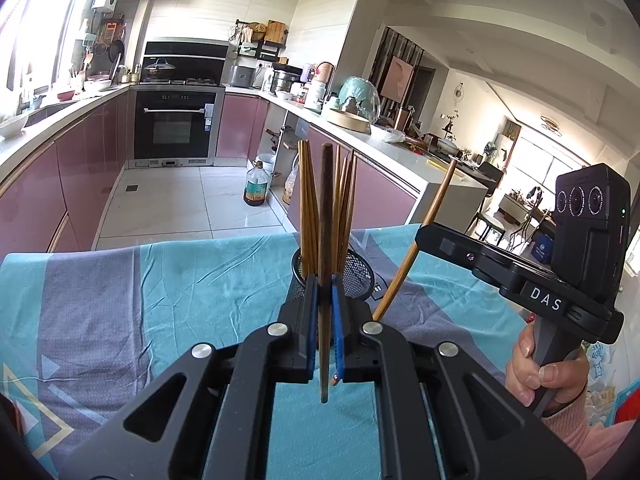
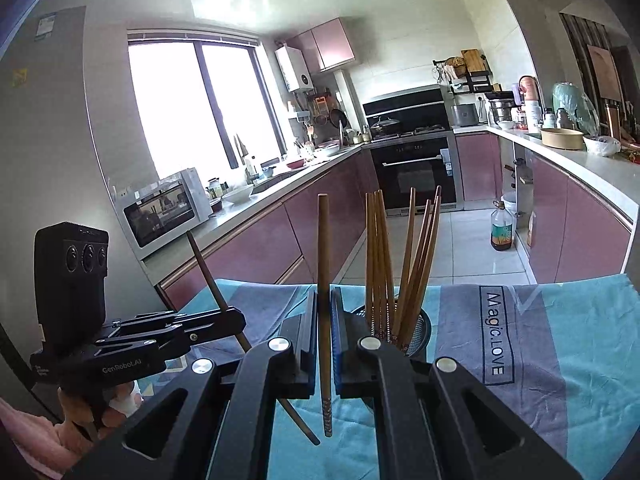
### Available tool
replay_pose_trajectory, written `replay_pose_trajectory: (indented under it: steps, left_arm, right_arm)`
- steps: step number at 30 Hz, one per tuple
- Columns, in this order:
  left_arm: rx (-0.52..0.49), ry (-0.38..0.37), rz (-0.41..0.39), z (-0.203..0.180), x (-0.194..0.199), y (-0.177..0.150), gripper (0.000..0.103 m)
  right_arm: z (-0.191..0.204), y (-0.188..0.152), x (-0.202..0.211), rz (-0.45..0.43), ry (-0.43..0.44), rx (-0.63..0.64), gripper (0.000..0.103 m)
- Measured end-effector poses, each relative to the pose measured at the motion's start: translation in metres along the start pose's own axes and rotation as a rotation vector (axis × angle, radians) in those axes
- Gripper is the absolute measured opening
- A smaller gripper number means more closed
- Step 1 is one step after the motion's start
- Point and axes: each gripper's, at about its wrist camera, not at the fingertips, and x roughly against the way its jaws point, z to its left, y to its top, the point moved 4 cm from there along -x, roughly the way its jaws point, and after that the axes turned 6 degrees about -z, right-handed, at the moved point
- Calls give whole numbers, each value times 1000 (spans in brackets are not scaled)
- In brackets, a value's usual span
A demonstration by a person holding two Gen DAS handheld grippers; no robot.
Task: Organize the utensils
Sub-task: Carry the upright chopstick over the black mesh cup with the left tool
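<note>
A black mesh holder [image 1: 358, 276] [image 2: 420, 330] stands on the teal and grey cloth [image 1: 160, 280] with several brown chopsticks [image 1: 306, 200] [image 2: 378, 260] upright in it. My left gripper [image 1: 325, 280] is shut on a dark brown chopstick [image 1: 326, 208], held upright just in front of the holder. My right gripper [image 2: 324, 294] is shut on a lighter chopstick [image 2: 323, 240], also upright, left of the holder. Each gripper shows in the other's view: the right gripper [image 1: 420, 236] with its chopstick [image 1: 438, 196] tilted, the left gripper [image 2: 240, 322] with its dark chopstick [image 2: 204, 264] slanting.
A person's hand [image 1: 536, 364] grips the right gripper's handle. Beyond the table edge lies the tiled kitchen floor with an oil bottle [image 1: 256, 188] [image 2: 501, 228]. Pink cabinets line both sides, an oven [image 1: 174, 128] stands at the back, and a microwave [image 2: 160, 208] sits on the left counter.
</note>
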Motion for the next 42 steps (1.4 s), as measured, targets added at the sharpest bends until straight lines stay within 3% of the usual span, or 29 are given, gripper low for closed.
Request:
replay_pose_trajectory:
  steps: [42]
  left_arm:
    - [-90,0,-147,-16,27,49,7]
  right_arm:
    - [-3,56,10,-116,7,61,5]
